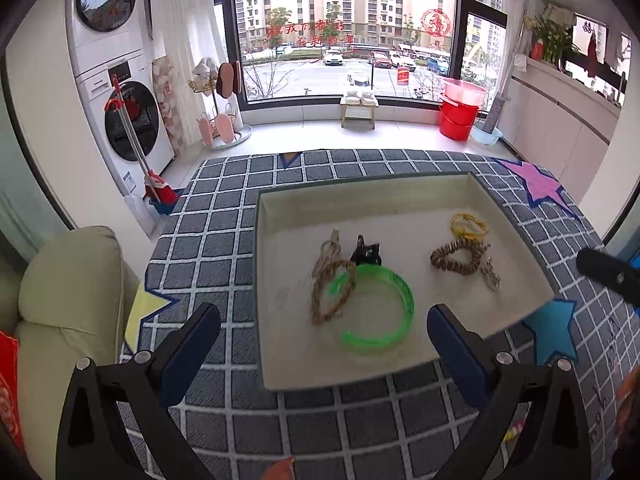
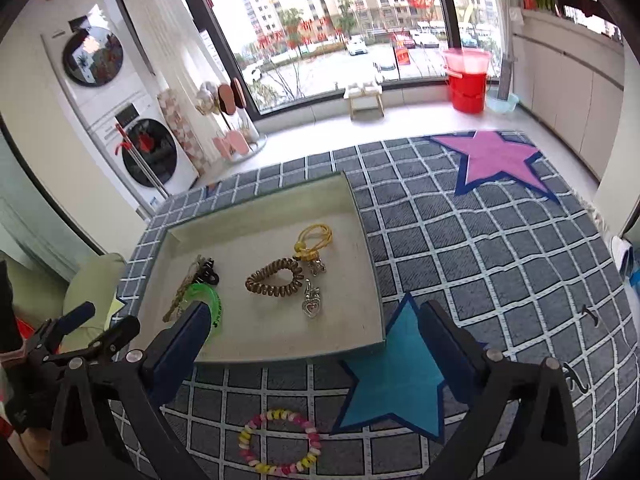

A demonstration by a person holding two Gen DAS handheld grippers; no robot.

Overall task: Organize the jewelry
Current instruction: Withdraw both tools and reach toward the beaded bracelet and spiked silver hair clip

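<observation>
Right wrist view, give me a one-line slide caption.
Open right gripper above a checked rug, tray ahead holding a green bangle, coil hair tie and charms; a multicoloured bracelet lies outside.

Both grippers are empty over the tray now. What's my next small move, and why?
Probably bring the right gripper down toward the multicoloured bead bracelet. It lies on the checked rug, outside the tray, just in front of that gripper, while the green bangle and brown coil tie already sit inside. The right jaws stand open and empty.
</observation>
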